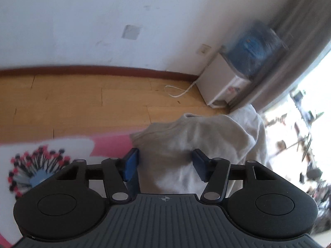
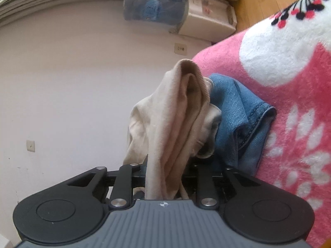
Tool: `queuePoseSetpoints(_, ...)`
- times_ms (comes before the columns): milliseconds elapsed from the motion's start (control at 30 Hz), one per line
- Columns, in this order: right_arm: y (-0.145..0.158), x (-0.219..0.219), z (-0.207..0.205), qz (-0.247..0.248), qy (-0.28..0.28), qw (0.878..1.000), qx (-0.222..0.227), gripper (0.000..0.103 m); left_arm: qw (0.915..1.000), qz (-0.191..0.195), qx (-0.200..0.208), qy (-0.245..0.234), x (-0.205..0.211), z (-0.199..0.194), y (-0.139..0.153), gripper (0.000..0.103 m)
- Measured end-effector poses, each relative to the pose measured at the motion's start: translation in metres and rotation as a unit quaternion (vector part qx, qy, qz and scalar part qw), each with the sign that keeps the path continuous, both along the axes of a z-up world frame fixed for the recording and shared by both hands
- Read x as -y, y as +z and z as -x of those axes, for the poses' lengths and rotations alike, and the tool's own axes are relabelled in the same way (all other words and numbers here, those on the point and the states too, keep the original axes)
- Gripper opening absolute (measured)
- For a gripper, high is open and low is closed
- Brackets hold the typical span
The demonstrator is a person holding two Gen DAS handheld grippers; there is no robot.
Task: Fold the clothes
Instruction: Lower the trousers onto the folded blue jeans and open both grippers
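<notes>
While the left gripper (image 1: pixel 164 163) has its blue pads (image 1: pixel 130 165) set wide apart, the cream garment (image 1: pixel 198 144) fills the gap between them. Whether either pad touches the cloth cannot be told; nothing is pinched there. The garment rises in a rumpled heap ahead of the fingers, over the edge of the pink blanket (image 1: pixel 111 144). A white patch with a red and black flower print (image 1: pixel 37 165) lies to the left on that blanket. Beyond are a wood floor (image 1: pixel 82 103), a dark skirting board (image 1: pixel 103 70) and a white wall (image 1: pixel 103 20). A water dispenser (image 1: pixel 225 82) with a blue bottle (image 1: pixel 254 47) stands in the corner, a white cord (image 1: pixel 180 91) trailing beside it. A grey curtain (image 1: pixel 300 41) hangs at far right.

On the right wrist view, the right gripper (image 2: pixel 165 177) is closed on a bunched fold of the cream garment (image 2: pixel 178 124). The pads themselves are hidden by cloth; the linkages sit drawn in near the centre. The garment stretches forward from the grip, ribbed hem uppermost. Just beside it, touching on its right, lies a crumpled denim piece (image 2: pixel 242 119) on the pink blanket (image 2: pixel 289 107). The dispenser (image 2: pixel 209 18) and a wall socket (image 2: pixel 180 48) appear at top, tilted by the camera angle.
</notes>
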State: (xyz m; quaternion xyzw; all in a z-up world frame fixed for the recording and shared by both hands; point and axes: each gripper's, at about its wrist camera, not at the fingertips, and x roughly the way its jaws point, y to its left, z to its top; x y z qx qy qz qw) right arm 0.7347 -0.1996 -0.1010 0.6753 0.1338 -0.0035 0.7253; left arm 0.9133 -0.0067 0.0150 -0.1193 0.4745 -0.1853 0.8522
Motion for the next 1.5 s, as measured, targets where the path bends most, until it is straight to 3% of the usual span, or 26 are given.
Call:
queuePoseSetpoints(300, 0.004, -0.026, 0.018, -0.011, -0.036, 0.999, 0.014, 0.024, 0.9999, 0.002, 0.014, 0.01, 0.01, -0.014, 0.0, 0.057)
queuePoseSetpoints(400, 0.001, -0.029, 0.008, -0.017, -0.048, 0.999, 0.009, 0.024, 0.9996, 0.004, 0.017, 0.022, 0.016, -0.023, 0.001, 0.057)
queuePoseSetpoints(500, -0.001, -0.028, -0.009, 0.0, -0.062, 0.998, 0.008, 0.024, 0.9992, -0.006, 0.015, 0.035, 0.023, -0.029, -0.009, 0.057)
queuePoseSetpoints(567, 0.001, -0.034, -0.009, 0.046, -0.061, 0.997, 0.007, 0.025, 0.9987, -0.013, 0.013, 0.047, 0.024, -0.029, -0.018, 0.058)
queuePoseSetpoints(633, -0.001, -0.035, -0.01, 0.077, -0.052, 0.996, -0.011, 0.031, 0.9981, -0.015, 0.012, 0.059, 0.024, -0.027, -0.024, 0.06)
queuePoseSetpoints(667, -0.001, -0.035, -0.009, 0.087, -0.045, 0.995, -0.027, 0.042, 0.998, -0.017, 0.019, 0.059, 0.024, -0.022, -0.024, 0.061)
queuePoseSetpoints(733, 0.005, -0.03, -0.005, 0.117, -0.014, 0.993, -0.025, 0.048, 0.9974, -0.028, 0.047, 0.047, 0.023, -0.002, -0.017, 0.064)
queuePoseSetpoints(800, 0.015, -0.019, 0.005, 0.153, 0.024, 0.988, -0.023, 0.067, 0.9959, -0.039, 0.075, 0.034, 0.023, 0.018, -0.009, 0.066)
queuePoseSetpoints(933, 0.046, 0.019, 0.041, 0.241, 0.029, 0.97, -0.027, 0.073, 0.9897, -0.06, 0.13, 0.01, 0.022, 0.057, 0.005, 0.071)
queuePoseSetpoints(1033, 0.085, 0.047, 0.048, 0.357, 0.017, 0.934, -0.012, 0.065, 0.9823, -0.077, 0.171, -0.008, 0.021, 0.086, 0.015, 0.072)
queuePoseSetpoints(1067, 0.099, 0.053, 0.046, 0.397, 0.015, 0.917, -0.004, 0.059, 0.9794, -0.082, 0.184, -0.014, 0.021, 0.096, 0.019, 0.072)
queuePoseSetpoints(1133, 0.125, 0.05, 0.022, 0.474, 0.072, 0.876, 0.048, 0.048, 0.9689, -0.121, 0.209, -0.054, 0.036, 0.121, 0.009, 0.072)
queuePoseSetpoints(1200, 0.138, 0.033, -0.002, 0.541, 0.148, 0.822, 0.1, 0.035, 0.9598, -0.158, 0.218, -0.078, 0.054, 0.14, -0.01, 0.072)
queuePoseSetpoints(1267, 0.13, 0.016, -0.031, 0.618, 0.219, 0.748, 0.1, 0.027, 0.9597, -0.164, 0.22, -0.062, 0.064, 0.153, -0.026, 0.07)
queuePoseSetpoints(1300, 0.118, 0.012, -0.049, 0.645, 0.241, 0.721, 0.073, 0.023, 0.9624, -0.157, 0.217, -0.044, 0.066, 0.155, -0.031, 0.07)
queuePoseSetpoints(1367, 0.086, 0.022, -0.083, 0.654, 0.274, 0.705, -0.003, 0.017, 0.9669, -0.139, 0.213, -0.014, 0.068, 0.157, -0.036, 0.071)
queuePoseSetpoints(1433, 0.076, 0.042, -0.1, 0.648, 0.271, 0.711, -0.035, 0.017, 0.9694, -0.122, 0.212, 0.013, 0.069, 0.159, -0.041, 0.071)
queuePoseSetpoints(1500, 0.095, 0.047, -0.107, 0.652, 0.264, 0.71, -0.036, 0.017, 0.9685, -0.116, 0.218, 0.031, 0.07, 0.161, -0.045, 0.071)
